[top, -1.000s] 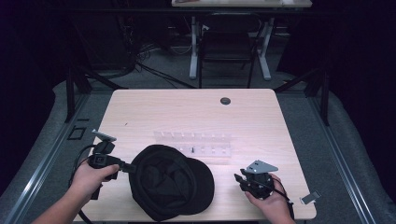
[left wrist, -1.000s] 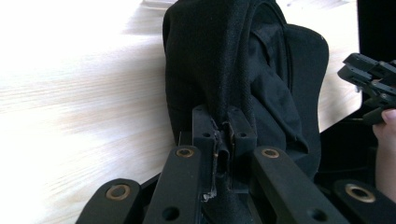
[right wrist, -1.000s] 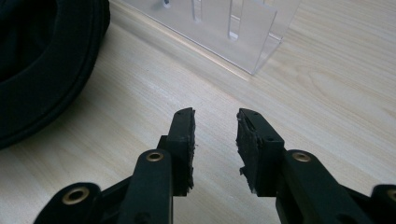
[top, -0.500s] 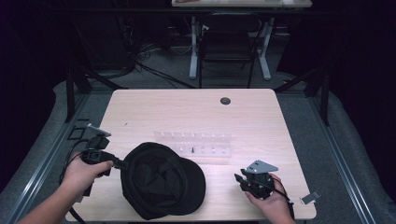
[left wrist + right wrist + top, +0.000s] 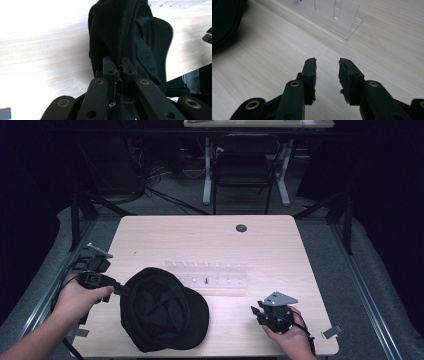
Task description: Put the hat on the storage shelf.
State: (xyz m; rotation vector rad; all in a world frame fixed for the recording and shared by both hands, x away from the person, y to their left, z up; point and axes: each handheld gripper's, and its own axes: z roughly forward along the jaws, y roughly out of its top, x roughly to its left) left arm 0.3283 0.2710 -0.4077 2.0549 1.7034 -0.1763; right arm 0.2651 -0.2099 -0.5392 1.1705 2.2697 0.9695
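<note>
A black cap (image 5: 162,310) lies crown-up at the front left of the light wooden table (image 5: 210,240). My left gripper (image 5: 121,290) is shut on the cap's left edge; in the left gripper view the black fabric (image 5: 120,37) is pinched between the two jaws and rises away from them. Near the front right edge my right gripper (image 5: 256,312) rests low over the wood, held in a hand. Its jaws stand open around bare table (image 5: 327,75), with the cap's rim (image 5: 224,20) at the far left of its view.
A clear acrylic rack (image 5: 207,275) with small slots lies across the table's middle, just behind the cap; its corner (image 5: 342,17) sits ahead of my right gripper. A dark round grommet (image 5: 241,228) marks the far side. A chair and table legs stand beyond on grey floor.
My left gripper has pulled left and slightly toward the front, dragging the cap leftward with it. The right gripper has stayed put.
</note>
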